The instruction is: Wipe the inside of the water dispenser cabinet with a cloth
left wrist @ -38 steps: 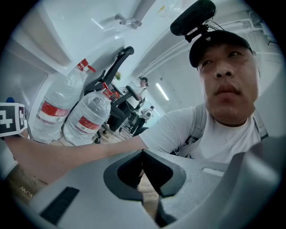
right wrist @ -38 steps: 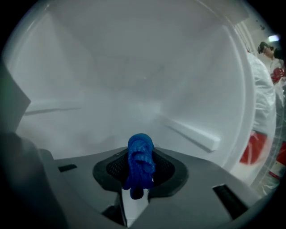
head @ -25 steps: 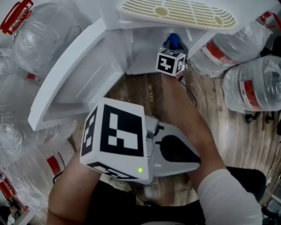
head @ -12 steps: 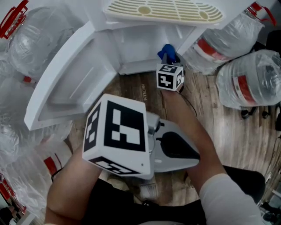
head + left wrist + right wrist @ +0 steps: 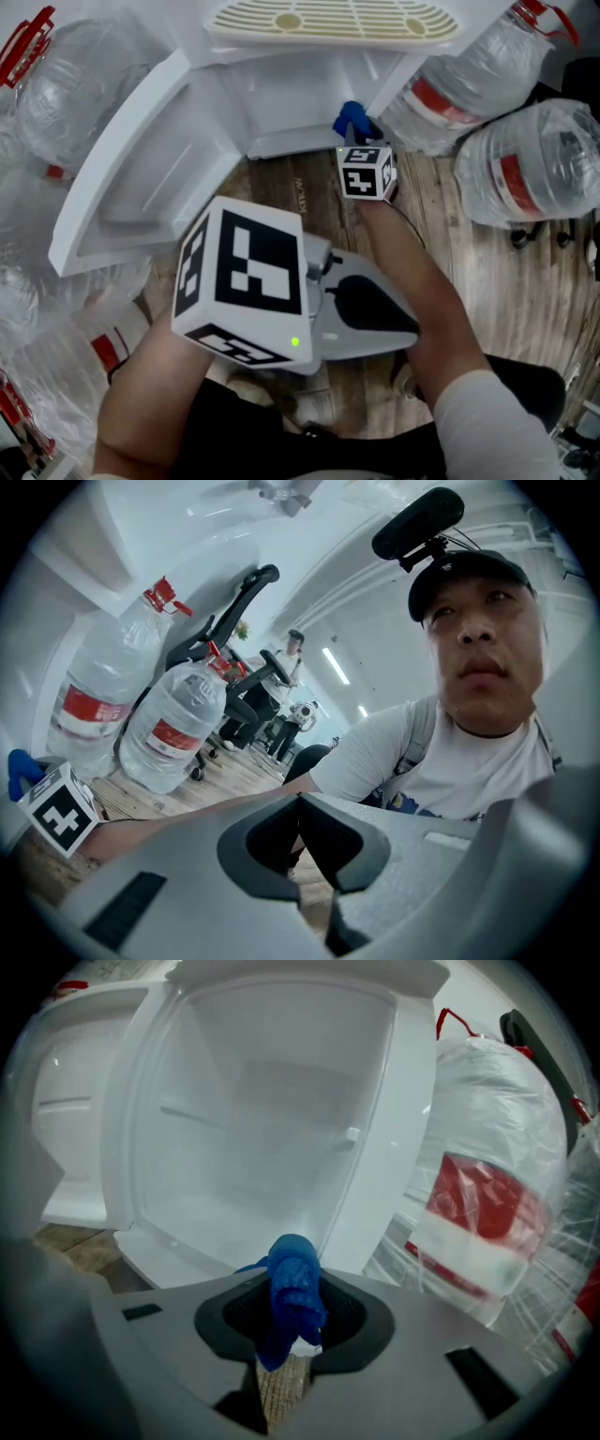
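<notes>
Cloth (image 5: pixel 292 1302): one item, blue, bunched into a roll and clamped between my right tongs (image 5: pixel 289 1352), which are closed on it with the cloth standing up out of the tips. It sits at the mouth of the water dispenser cabinet (image 5: pixel 309 94), by the lower right corner of the opening; I cannot tell whether it touches the white lip. One cabinet noted, white inside, with one door (image 5: pixel 141 178) swung wide open to the left. One beige slotted drip grille (image 5: pixel 333 21) lies above the opening.

Left tongs (image 5: pixel 314 855): tips together, nothing between them, held close to my body over the wooden floor (image 5: pixel 487 272) and well apart from the cabinet. They take no part in the contact.

Water bottles: two large ones to the right of the cabinet, the nearer (image 5: pixel 450 89) just beside its right wall, the second (image 5: pixel 534 169) beyond it, both with red labels. More plastic-wrapped bottles (image 5: pixel 84 80) are crowded on the left side; their outlines overlap and I cannot give a firm count
</notes>
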The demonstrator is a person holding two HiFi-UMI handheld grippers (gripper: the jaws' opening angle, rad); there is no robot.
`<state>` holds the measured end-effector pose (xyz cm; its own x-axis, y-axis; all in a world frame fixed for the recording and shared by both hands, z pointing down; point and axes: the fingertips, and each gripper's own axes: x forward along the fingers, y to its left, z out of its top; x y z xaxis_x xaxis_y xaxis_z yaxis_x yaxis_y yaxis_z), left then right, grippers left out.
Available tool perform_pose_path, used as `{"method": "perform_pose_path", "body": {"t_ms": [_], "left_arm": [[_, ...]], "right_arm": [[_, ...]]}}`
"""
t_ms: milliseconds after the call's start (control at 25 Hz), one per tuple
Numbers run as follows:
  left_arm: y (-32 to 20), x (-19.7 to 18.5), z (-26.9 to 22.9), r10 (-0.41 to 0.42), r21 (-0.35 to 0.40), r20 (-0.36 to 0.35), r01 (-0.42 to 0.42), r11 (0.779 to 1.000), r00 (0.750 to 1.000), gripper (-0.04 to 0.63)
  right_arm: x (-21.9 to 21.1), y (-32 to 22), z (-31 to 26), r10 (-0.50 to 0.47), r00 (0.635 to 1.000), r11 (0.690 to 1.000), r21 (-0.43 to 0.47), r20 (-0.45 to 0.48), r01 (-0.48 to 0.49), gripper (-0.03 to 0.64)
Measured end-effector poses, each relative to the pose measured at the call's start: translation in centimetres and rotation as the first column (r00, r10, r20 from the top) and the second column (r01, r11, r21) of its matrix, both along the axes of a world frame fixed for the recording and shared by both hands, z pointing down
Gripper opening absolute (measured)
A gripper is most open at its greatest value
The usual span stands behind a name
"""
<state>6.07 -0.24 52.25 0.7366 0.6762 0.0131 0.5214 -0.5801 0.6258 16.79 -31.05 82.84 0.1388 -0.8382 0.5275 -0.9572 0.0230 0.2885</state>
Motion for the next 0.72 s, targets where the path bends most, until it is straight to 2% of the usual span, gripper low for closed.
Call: {"method": "perform_pose_path", "body": {"t_ms": [200,440,720], "left_arm": [[0.0,0.3,0.1,-0.004,0.02,-0.011,0.004,1.0,1.0,0.002],[0.2,0.4,1.0,0.008,0.049,0.021,-0.009,0.999,1.0,0.002],[-0.4,2.2,2.1,-0.007,0.066,0.03,0.005,0.998,1.0,0.002]], "right_arm": [[0.0,0.2,0.2,-0.069,0.997,0.997,-0.03,-0.019,0.068,0.097],[-0.1,0.9,0.7,-0.149,0.988,0.987,-0.071,-0.046,0.146,0.097],[0.4,2.9,1.5,-0.271,0.961,0.951,-0.167,-0.055,0.258,0.095]]}}
